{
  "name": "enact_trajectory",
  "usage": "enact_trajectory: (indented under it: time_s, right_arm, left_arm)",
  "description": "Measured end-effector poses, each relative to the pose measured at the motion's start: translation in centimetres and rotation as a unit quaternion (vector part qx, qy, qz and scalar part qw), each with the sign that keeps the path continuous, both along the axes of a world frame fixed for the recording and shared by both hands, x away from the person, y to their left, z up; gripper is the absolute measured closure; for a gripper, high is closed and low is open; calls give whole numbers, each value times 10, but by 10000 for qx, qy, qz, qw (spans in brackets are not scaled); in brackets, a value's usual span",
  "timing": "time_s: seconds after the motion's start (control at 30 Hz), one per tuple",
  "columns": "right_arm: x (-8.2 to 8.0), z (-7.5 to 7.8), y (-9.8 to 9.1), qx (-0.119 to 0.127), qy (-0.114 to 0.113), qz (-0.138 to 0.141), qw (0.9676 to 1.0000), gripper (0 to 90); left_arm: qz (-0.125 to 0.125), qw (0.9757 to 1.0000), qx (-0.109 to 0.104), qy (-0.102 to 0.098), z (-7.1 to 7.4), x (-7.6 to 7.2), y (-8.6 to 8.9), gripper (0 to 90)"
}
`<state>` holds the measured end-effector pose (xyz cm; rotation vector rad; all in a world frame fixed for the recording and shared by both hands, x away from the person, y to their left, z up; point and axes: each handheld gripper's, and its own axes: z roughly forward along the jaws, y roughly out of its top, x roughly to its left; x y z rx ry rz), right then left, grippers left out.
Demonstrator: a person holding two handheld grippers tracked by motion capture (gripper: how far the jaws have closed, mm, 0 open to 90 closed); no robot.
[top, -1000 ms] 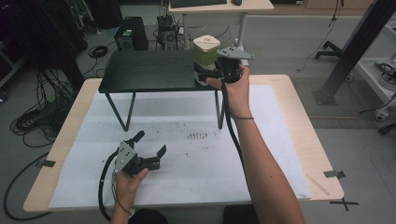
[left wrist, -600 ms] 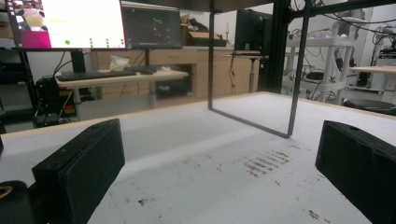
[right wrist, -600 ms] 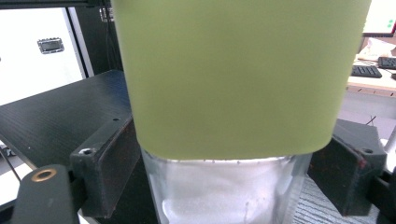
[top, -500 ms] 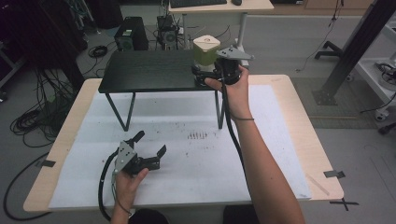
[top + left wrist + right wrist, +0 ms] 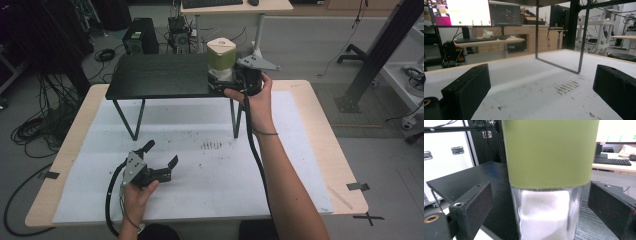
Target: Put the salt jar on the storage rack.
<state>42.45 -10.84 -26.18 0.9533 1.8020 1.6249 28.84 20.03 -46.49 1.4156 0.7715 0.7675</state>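
Green-sleeved jar (image 5: 221,59): stood on black shelf (image 5: 155,75), between just-opened right gripper (image 5: 223,82) jaws, unpinched.
Right arm: extended forward.
Left gripper (image 5: 161,161): spread, rested low on table (image 5: 310,150).

Jar (image 5: 221,59) on stand (image 5: 155,76) right end, between spread right fingers (image 5: 610,206). Stand left part bare. Desk (image 5: 215,165) front open; stand legs (image 5: 135,120) obstruct behind.

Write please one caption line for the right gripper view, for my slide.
Right hand-held gripper, jaws just opened, stands around a green-sleeved jar on the black shelf.
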Motion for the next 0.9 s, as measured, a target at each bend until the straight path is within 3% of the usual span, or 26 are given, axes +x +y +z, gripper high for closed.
enact_trajectory:
  time_s: [0.57, 0.9]
  right_arm:
    - [-38, -15, -31, 204, -198, 53, 9996, 50]
    - [-61, -31, -46, 288, -258, 49, 9992, 47]
  left_arm:
    - [10, 10000, 4, 10, 0, 0, 0, 10]
    - [15, 10000, -4, 2, 0, 0, 0, 2]
